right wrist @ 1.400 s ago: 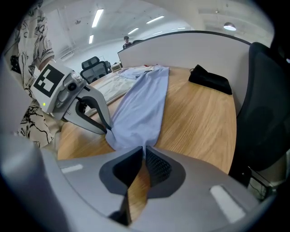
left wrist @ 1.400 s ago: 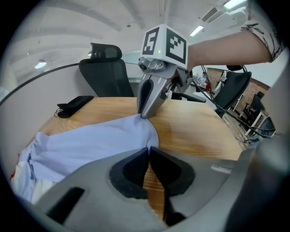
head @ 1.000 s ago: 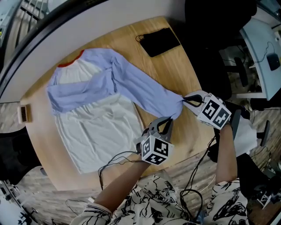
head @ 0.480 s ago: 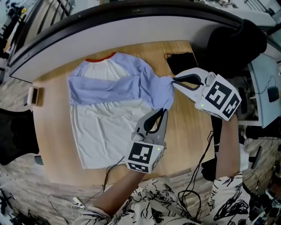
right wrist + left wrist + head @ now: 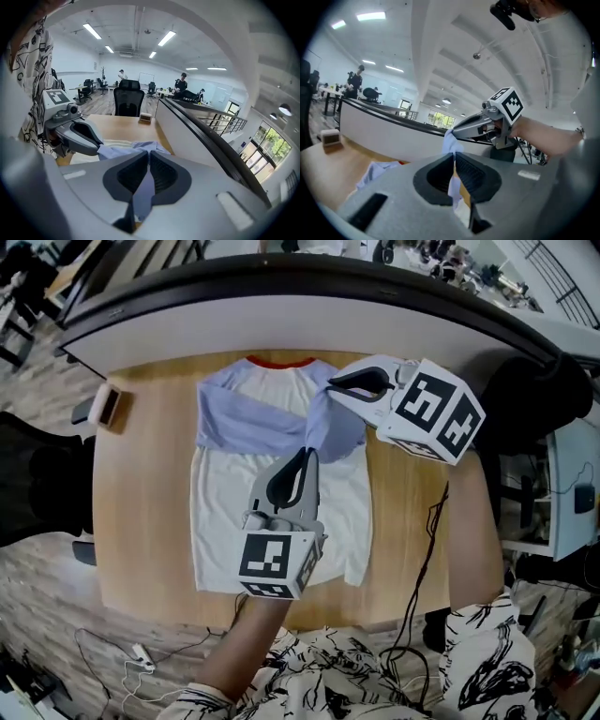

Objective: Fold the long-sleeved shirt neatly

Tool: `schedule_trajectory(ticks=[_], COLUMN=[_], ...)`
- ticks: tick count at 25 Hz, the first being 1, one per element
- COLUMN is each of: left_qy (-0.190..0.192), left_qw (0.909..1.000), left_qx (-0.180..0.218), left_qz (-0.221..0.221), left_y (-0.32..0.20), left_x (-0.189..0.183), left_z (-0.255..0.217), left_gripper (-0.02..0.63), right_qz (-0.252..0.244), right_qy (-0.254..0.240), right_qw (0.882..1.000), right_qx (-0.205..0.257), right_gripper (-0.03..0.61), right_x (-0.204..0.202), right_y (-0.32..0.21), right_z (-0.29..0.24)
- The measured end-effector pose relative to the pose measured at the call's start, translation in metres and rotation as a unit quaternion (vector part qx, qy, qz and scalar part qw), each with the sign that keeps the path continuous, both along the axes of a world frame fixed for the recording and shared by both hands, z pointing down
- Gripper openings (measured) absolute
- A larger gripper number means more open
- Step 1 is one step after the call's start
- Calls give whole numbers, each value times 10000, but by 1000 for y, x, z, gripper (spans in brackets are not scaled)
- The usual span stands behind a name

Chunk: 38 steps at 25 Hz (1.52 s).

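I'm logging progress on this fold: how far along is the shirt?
One blue sleeve already lies across the shirt. The second sleeve is in hand, pinched by the left hand-held gripper and the right hand-held gripper above the shirt. Left: laying it down, then folding up the flat-spread shirt.

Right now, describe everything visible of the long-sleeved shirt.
The long-sleeved shirt looks like soft knit: white body, pale blue sleeves, red collar trim. It lies flat on the wooden table, collar away from the person. The folded sleeve lies across the chest. The other sleeve is pinched by the left gripper and right gripper, lifted over the chest.
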<state>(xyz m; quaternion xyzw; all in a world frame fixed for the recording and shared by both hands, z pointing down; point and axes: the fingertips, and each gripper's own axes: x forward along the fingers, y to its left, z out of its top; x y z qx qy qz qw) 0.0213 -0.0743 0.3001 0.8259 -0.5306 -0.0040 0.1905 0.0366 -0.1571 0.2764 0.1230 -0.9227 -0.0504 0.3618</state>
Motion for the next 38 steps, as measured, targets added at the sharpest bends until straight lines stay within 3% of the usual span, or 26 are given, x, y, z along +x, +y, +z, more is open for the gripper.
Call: schedule_trajectory(ticks=[9,14,19,29,36,38], left_qy=[-441,-793,-1011,-764,-515,-414], left_qw=[9969,9917,9838,9701,9586,9538], left_qx=[-100,-467,-1098,-2066,-2478,-2598], left_qz=[-649,-903,-992,-1014,-1303,-1450], left_y=[3,-12,-20,-31,-27,-25], left_x=[-65,-123,-164,-209,-237,-245], left_z=[-3,55,118,216,258,268], left_gripper=[23,25,25,28,45,91], right_qz=[-400,-504,-489,-95,86,155], right_qy=[86,314,606,1012,883,729], right_qw=[9991,9972,9934,9833,9775,9761], right_qx=[-133,-446,-842,-1508,-1915,-2040], right_gripper=[31,31,31,32,35,43], right_x=[-89,-152,-195,-233,-265,-273], right_y=[1,-13,-19,-27,-25,-25], right_z=[6,68,132,231,274,281])
